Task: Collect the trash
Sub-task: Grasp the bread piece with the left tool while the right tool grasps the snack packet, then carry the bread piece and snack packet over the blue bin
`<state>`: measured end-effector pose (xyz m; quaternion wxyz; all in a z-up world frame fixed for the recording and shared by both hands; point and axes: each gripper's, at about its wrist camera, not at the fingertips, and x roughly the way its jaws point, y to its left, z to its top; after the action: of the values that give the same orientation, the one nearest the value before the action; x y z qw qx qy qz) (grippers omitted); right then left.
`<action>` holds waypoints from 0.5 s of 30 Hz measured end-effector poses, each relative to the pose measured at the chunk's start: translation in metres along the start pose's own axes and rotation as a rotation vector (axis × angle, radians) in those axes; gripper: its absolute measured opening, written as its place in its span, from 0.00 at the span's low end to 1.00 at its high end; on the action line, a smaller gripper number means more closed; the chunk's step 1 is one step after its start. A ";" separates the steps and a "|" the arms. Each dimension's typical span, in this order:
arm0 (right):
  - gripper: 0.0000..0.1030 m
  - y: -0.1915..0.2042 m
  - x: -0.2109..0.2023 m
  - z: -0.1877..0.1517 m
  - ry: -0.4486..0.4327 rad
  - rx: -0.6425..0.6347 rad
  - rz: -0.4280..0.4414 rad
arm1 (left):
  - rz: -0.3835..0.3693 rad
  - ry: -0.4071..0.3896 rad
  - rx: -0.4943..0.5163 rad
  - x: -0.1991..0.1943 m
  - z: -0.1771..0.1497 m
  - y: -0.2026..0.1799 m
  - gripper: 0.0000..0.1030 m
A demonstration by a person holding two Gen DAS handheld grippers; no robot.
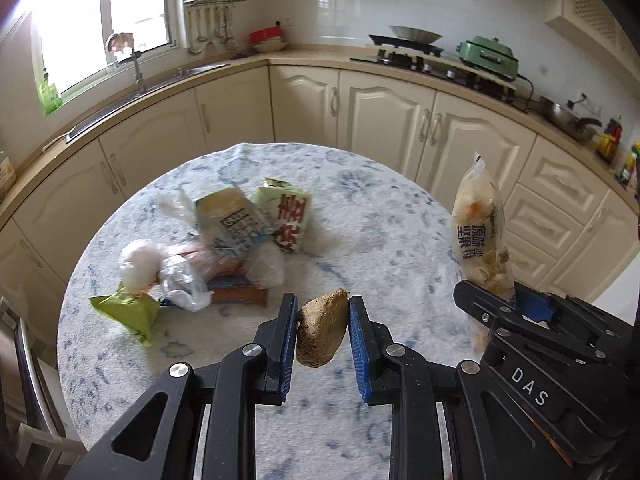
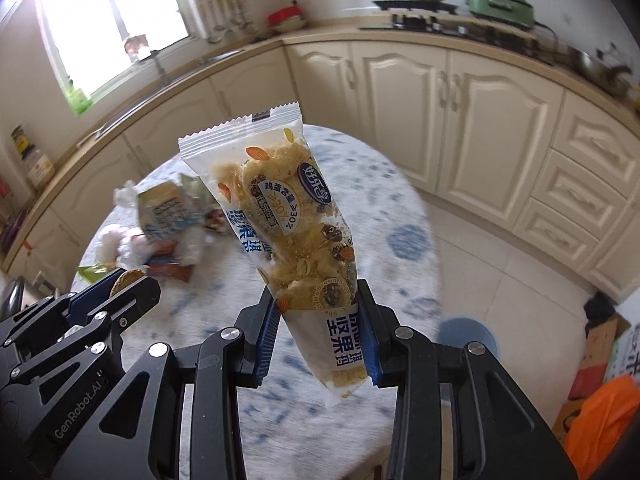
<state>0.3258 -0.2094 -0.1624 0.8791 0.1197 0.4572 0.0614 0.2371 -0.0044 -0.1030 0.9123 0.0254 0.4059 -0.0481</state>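
Your left tool (image 1: 323,330) clamps a firm brown lump (image 1: 321,328), your right tool (image 2: 318,334) pinches the light, crinkly, slippery snack pack (image 2: 280,216) low, both above the counter (image 1: 380,240); grip mid-body.

Black left gripper (image 1: 323,322), blue ribbed pads, silver screws, white lettering
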 end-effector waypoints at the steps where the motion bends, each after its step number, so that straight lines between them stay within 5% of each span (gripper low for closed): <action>1: 0.35 -0.011 -0.002 -0.002 0.002 0.021 -0.011 | -0.010 0.004 0.016 0.002 0.001 -0.008 0.21; 15: 0.35 -0.160 -0.020 -0.039 0.034 0.279 -0.213 | -0.155 0.127 0.250 0.055 0.008 -0.147 0.21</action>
<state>0.2816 -0.3615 -0.2106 0.8476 0.1904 0.4862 -0.0943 0.2638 -0.1546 -0.1397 0.8681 0.1106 0.4543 -0.1667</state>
